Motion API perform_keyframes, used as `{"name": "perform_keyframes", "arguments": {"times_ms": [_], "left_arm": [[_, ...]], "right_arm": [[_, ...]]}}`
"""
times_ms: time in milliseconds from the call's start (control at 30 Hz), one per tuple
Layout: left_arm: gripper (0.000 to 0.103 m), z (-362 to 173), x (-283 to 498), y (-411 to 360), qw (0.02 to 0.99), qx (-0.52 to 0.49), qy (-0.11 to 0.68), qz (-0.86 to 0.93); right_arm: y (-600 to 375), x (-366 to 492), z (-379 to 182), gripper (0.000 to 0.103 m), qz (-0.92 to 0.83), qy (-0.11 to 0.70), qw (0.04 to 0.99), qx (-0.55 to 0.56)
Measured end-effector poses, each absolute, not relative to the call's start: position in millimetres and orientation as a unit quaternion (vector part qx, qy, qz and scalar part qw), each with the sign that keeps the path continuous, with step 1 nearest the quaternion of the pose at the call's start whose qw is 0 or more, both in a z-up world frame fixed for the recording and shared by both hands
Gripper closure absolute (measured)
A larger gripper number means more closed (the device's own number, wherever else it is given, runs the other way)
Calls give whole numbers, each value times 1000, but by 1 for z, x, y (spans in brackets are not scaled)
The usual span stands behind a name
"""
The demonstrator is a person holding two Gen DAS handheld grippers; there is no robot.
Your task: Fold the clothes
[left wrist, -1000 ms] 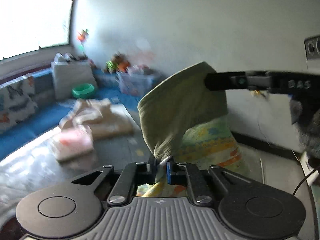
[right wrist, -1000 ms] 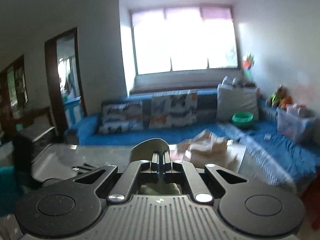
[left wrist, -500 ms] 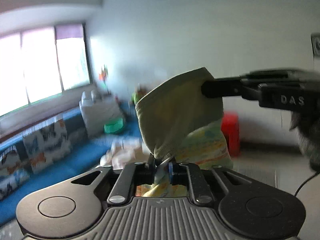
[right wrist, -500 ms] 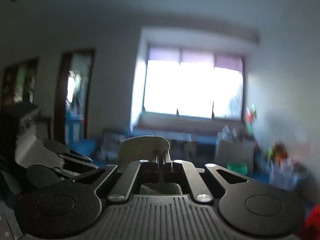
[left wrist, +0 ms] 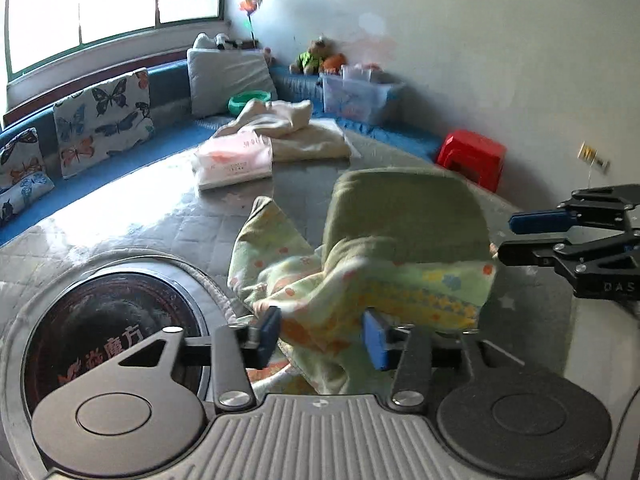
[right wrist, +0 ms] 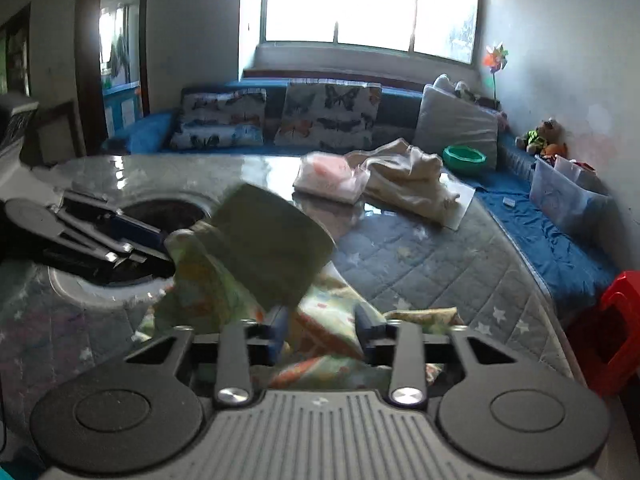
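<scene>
A small garment, pale green with a flower print and a plain olive waistband (left wrist: 404,216), lies crumpled on the quilted grey table (left wrist: 168,224). My left gripper (left wrist: 322,338) is open, its blue pads on either side of the printed cloth (left wrist: 320,304). My right gripper (right wrist: 320,334) is open too, just over the same garment (right wrist: 256,240). In the left wrist view the right gripper (left wrist: 520,236) shows at the right edge, jaws apart, beside the waistband. In the right wrist view the left gripper (right wrist: 132,244) shows at the left.
A round built-in hotplate (left wrist: 108,328) sits in the table at the left. A pink plastic packet (left wrist: 234,158) and a cream garment pile (left wrist: 292,132) lie at the far side. A blue sofa with butterfly cushions (left wrist: 102,116), a clear bin (left wrist: 356,96) and a red stool (left wrist: 470,156) surround the table.
Both grippers were shut on the garment's waistband and held it up in the air. They have come down to the table and opened; the garment now lies loose on it.
</scene>
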State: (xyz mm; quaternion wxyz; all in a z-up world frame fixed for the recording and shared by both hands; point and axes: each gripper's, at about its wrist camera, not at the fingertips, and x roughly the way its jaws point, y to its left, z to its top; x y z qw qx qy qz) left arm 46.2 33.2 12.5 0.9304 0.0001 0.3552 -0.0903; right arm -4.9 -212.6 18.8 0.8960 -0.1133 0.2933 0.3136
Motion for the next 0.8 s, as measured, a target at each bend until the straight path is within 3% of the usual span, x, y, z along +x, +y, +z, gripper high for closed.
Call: {"name": "perform_keyframes", "arguments": {"times_ms": [67,133,200,300,400,633,800], "left_arm": [[48,14,37,35,932,-11,352,-86],[43,14,27,33,931,-22,354,-84],[38,12,17,28,930,-25,359,-78],[33,12,1,21,926,-31,370,-73],[29,7,-1,16,922,-42,378,-72],[18,7,-17,8,920,-52,384,-47],[11,6,-29,3,919,-52,389,-36]], "right_arm": [[-224,-11,18,62,319,293,896,-94],[-228,-11,18,48,315,289,900,-85],[-229,-11,17,47,311,288,903,-69],[-231,-14,12,32,306,295,904,-44],[-231,-21,6,30,300,295,906,-38],[-234,-36,-2,13,288,298,910,-19],[-237,-41,-7,8,278,310,909,-10]]}}
